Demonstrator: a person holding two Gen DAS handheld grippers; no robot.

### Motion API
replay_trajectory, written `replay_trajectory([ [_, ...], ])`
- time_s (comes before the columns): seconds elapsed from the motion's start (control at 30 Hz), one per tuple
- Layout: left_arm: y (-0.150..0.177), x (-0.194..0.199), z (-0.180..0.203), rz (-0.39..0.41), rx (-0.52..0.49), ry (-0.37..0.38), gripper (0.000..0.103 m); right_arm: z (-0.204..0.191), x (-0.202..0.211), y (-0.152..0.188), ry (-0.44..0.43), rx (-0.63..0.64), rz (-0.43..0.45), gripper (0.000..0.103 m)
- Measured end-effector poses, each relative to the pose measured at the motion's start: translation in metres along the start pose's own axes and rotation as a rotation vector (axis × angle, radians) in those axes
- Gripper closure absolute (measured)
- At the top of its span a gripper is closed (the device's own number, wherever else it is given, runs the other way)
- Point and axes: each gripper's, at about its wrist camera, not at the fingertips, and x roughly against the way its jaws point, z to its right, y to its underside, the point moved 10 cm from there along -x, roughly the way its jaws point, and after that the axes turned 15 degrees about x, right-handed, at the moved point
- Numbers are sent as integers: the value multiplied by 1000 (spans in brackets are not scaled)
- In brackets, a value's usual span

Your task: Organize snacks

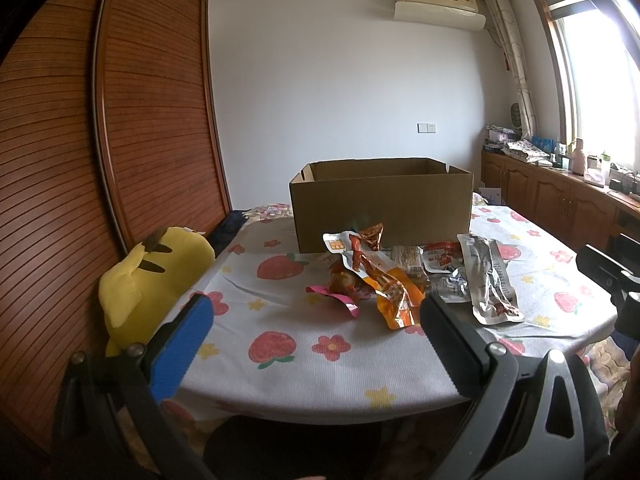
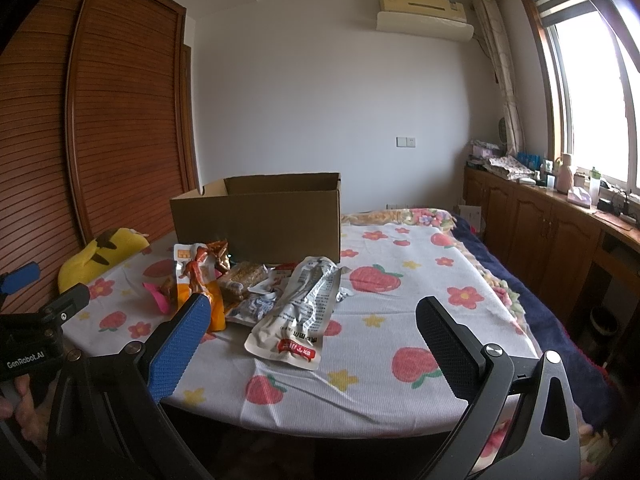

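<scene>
snacks (image 1: 384, 280) sit piled on the strawberry-print cloth (image 1: 280, 344) just in front of the open cardboard box (image 1: 380, 204), left gripper (image 1: 316, 320) and right gripper (image 2: 314, 330) both spread wide, holding nothing, near table edge.

brown box (image 1: 380, 204), strawberry-print cloth (image 1: 280, 344), yellow plush (image 1: 156, 276)

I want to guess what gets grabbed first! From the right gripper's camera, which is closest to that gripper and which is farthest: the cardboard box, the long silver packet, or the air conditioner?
1. Long silver packet: on the cloth, just ahead of the right gripper.
2. Cardboard box: behind the snack pile, left of centre.
3. Air conditioner: high on the far wall.
</scene>
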Motion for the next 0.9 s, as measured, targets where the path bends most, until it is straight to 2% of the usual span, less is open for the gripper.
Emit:
replay_trajectory([
  [0.9, -2, -1, 1, 4, 0, 1, 0, 0, 1, 1, -1, -2, 0, 0],
])
